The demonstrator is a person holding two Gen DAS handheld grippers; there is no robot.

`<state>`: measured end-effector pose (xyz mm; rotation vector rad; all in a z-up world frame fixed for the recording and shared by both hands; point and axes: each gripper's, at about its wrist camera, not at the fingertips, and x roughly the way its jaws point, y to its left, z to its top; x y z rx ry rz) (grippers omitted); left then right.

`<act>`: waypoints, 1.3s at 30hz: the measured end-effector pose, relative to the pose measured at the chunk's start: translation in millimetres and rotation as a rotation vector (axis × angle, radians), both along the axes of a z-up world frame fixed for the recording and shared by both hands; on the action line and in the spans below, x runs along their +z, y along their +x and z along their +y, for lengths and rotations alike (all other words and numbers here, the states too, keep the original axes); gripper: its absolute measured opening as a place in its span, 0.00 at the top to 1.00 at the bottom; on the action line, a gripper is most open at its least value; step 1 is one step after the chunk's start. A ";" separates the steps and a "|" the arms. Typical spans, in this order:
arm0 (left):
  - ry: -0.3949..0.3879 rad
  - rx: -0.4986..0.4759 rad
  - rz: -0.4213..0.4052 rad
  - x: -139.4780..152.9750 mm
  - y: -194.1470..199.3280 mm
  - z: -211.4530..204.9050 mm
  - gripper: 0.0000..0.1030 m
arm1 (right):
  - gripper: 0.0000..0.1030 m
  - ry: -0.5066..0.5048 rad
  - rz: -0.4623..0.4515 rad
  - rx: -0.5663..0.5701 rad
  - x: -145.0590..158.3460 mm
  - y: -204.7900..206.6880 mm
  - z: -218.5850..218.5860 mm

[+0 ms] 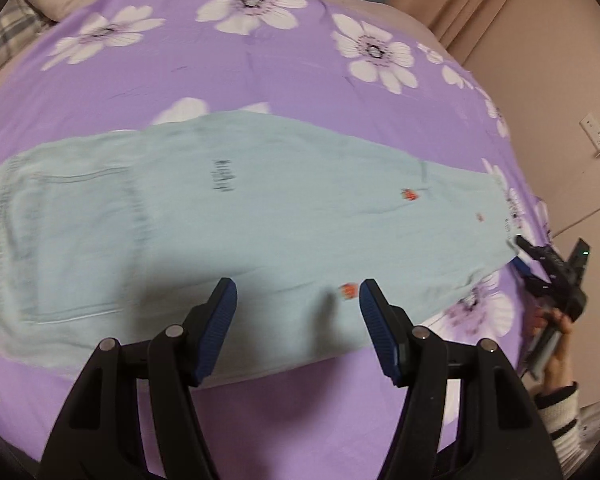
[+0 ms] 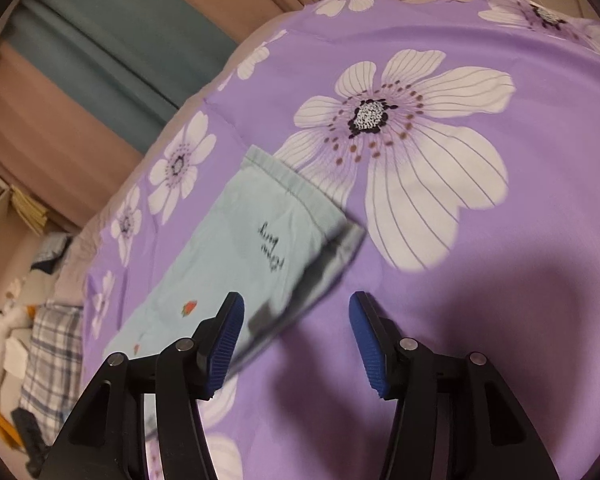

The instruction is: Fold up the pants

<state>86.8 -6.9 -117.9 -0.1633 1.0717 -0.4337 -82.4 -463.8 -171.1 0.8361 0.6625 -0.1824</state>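
Pale blue pants [image 1: 228,216] flat, strawberry prints, purple floral sheet [image 1: 220,76]

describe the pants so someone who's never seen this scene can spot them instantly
Start at the bed, covered by a purple sheet printed with big white flowers. Lying flat on it is one long pale mint-green garment, the pants. Unlike the sheet, they are plain and light, with small dark handwritten lettering and tiny red strawberry motifs.

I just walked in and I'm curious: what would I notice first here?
Probably the pale blue pants, lying flat in the middle of the purple bedsheet with its big white flowers. Next, the left tool, open just above the pants, and the right tool, open by their end.
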 end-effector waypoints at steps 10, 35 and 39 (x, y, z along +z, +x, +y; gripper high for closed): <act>-0.246 -0.029 0.140 0.8 16.2 -56.1 0.38 | 0.85 -0.049 -0.038 -0.023 -0.3 10.8 -5.5; -0.590 0.031 0.426 -44.6 56.5 -109.8 0.85 | 0.90 -0.629 -0.175 0.591 41.5 43.5 231.4; -0.599 0.086 0.342 -40.0 54.6 -76.3 0.88 | 0.90 -0.645 -0.129 0.608 38.4 50.7 243.0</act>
